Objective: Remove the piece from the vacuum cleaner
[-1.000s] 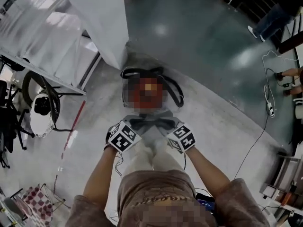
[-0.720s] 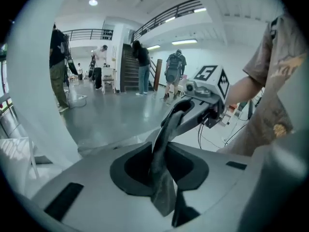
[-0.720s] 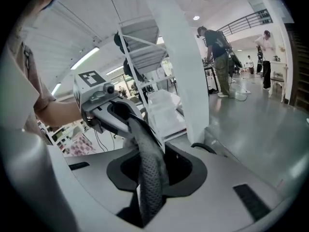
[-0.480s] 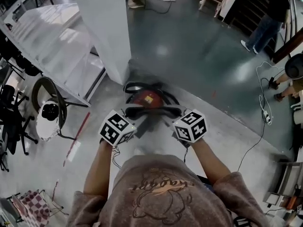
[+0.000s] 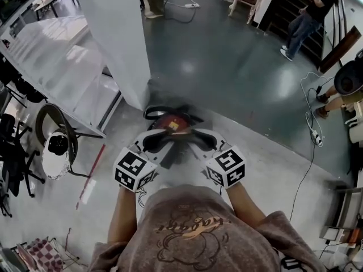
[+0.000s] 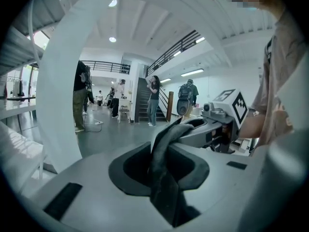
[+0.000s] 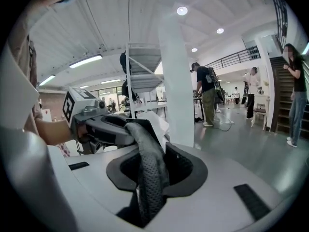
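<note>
The red vacuum cleaner point(image 5: 172, 120) sits on the floor beside a white pillar. Above its near side a dark, flexible piece point(image 5: 180, 134) spans between both grippers. The left gripper point(image 5: 154, 143) has one end of it, and in the left gripper view the dark band point(image 6: 161, 151) runs up out of the jaws point(image 6: 163, 182) toward the right gripper point(image 6: 215, 127); these jaws are opening slightly but still pinch it. The right gripper point(image 5: 198, 140) is shut on the other end, a mesh-textured strip point(image 7: 149, 163) between its jaws point(image 7: 146, 192). A white sheet point(image 7: 153, 122) shows behind it.
A white pillar point(image 5: 119, 38) rises just behind the vacuum, with white shelving point(image 5: 51, 61) to its left. A white round appliance point(image 5: 55, 147) and black chairs stand at far left. A cable and power strip point(image 5: 313, 134) lie on the floor at right. People stand at the back point(image 5: 298, 21).
The dark piece has come up off the red vacuum and now arches between the two grippers. Both grippers have drawn a little back toward the person's body.
</note>
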